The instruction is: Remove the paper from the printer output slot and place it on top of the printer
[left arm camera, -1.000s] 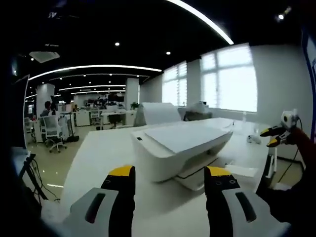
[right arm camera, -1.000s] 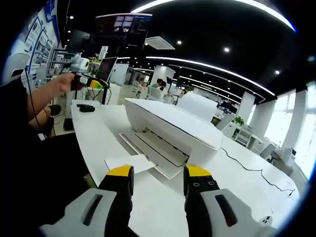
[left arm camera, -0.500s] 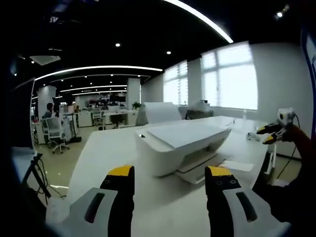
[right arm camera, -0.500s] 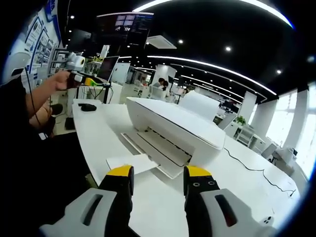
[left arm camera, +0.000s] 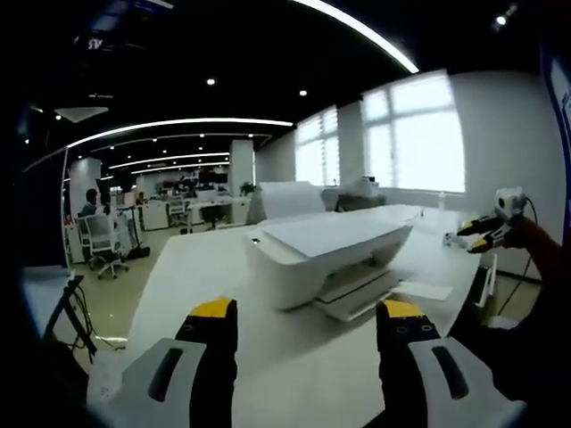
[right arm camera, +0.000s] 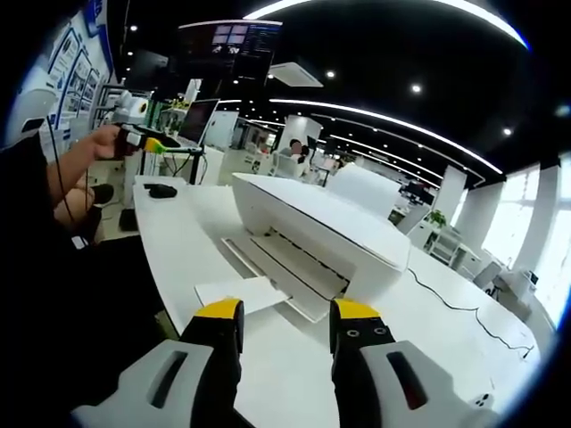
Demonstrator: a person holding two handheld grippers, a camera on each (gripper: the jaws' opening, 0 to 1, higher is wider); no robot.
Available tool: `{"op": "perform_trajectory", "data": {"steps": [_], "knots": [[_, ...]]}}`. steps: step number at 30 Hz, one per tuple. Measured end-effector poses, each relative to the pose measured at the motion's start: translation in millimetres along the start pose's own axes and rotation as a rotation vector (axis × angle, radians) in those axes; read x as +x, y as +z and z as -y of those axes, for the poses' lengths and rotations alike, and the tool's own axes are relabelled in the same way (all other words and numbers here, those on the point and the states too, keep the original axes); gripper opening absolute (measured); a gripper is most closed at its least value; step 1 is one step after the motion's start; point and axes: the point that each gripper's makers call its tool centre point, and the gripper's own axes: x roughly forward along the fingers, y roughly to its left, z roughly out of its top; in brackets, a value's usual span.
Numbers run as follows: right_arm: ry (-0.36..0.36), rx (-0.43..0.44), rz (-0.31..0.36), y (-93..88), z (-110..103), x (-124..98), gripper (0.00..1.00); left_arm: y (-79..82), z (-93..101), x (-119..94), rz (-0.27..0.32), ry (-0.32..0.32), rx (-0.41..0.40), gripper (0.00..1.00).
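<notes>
A white printer [left arm camera: 326,254] [right arm camera: 312,234] stands on a long white table [left arm camera: 196,276] [right arm camera: 178,241]. A white sheet of paper [right arm camera: 241,292] [left arm camera: 421,290] lies at the end of its output tray, resting on the table. My left gripper [left arm camera: 305,323] is open, well short of the printer, nothing between its yellow-tipped jaws. My right gripper [right arm camera: 284,319] is open too, close to the paper's near edge with nothing held. The right gripper [left arm camera: 477,234] also appears far right in the left gripper view, and the left gripper [right arm camera: 147,141] at upper left in the right gripper view, held by a hand.
A black mouse [right arm camera: 161,190] lies on the table's far end. A cable [right arm camera: 446,299] trails over the table behind the printer. Office desks, chairs [left arm camera: 94,241] and seated people fill the background. Bright windows [left arm camera: 419,138] line one wall.
The left gripper view has pulled back slightly, so the printer looks smaller and farther. The right gripper view has barely shifted. Both grippers stay open.
</notes>
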Motion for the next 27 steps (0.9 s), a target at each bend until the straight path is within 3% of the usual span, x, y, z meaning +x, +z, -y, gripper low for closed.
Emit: {"op": "perform_trajectory", "data": {"steps": [18, 27], "knots": [[0.009, -0.007, -0.005, 0.3, -3, 2, 0.34, -6.5, 24.2, -31, -0.013, -0.005, 0.008, 0.71], [0.012, -0.018, -0.014, -1.7, -5, 4, 0.35, -25.0, 29.3, -44, -0.025, 0.031, -0.018, 0.73]]}}
